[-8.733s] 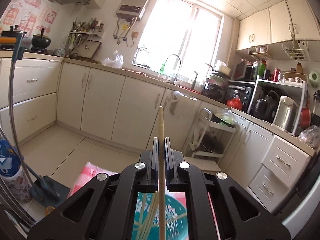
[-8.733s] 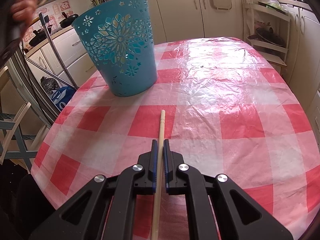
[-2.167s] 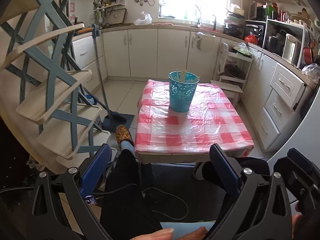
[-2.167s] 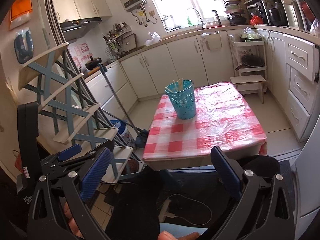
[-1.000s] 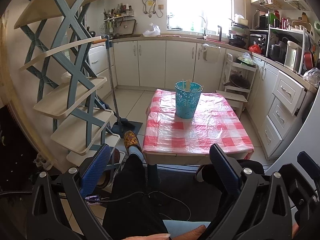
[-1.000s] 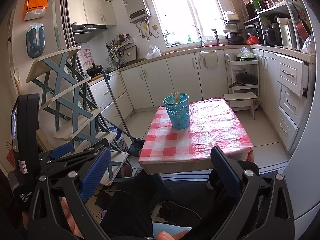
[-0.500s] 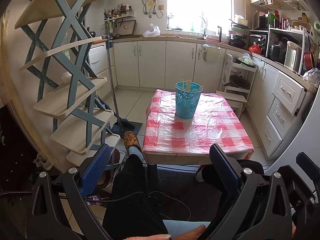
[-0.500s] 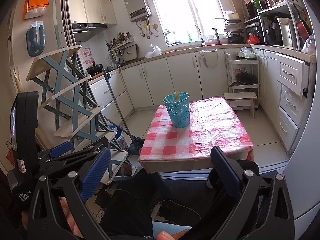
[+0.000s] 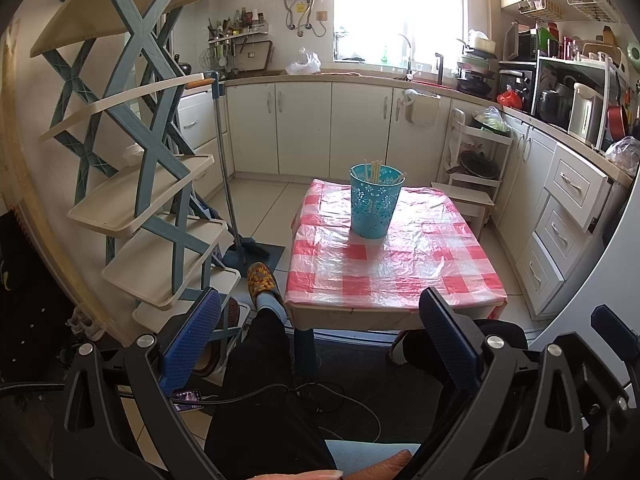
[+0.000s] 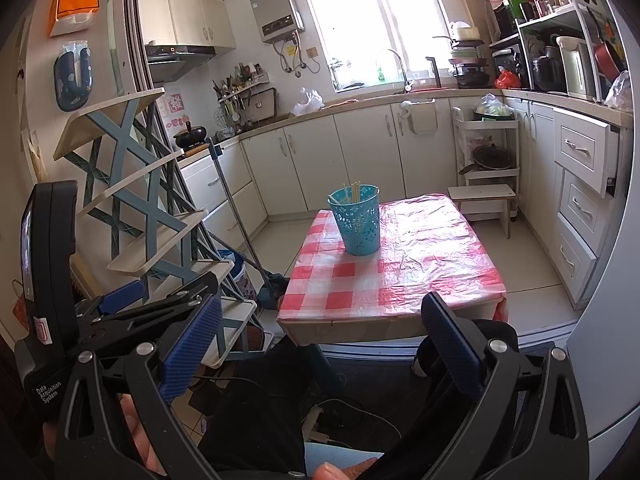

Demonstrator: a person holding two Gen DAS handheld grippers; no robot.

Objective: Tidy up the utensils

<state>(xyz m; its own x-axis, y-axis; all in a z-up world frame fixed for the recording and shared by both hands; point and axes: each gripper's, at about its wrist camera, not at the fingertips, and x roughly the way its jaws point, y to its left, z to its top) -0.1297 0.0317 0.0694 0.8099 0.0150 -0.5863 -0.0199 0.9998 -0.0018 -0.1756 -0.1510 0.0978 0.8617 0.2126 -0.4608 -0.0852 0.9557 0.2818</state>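
Both tools are held low over the seated person's lap, well apart from the table. The left gripper is seen with its blue-padded jaws spread wide and nothing between them; the right gripper is likewise spread wide and empty. Some nine seconds back each gripper was pressed together on a single pale wooden chopstick, the left one above the basket, the right one low over the cloth; neither stick is held now. The pale wooden chopsticks are seen standing loosely in the turquoise perforated plastic basket, their tips leaning against its rim, also visible in the right view. The basket stands upright towards the far left part of the red-and-white checked plastic tablecloth; no loose utensil can be made out on the cloth, though small items would be hard to resolve from this far back. Over the last two seconds the view has widened slightly and then held steady, so the retreat appears finished. The change is judged to mean that the sorting is complete or nearly so, with both tools parked at rest. A person's dark trouser leg and a patterned slipper are noted below the table edge.
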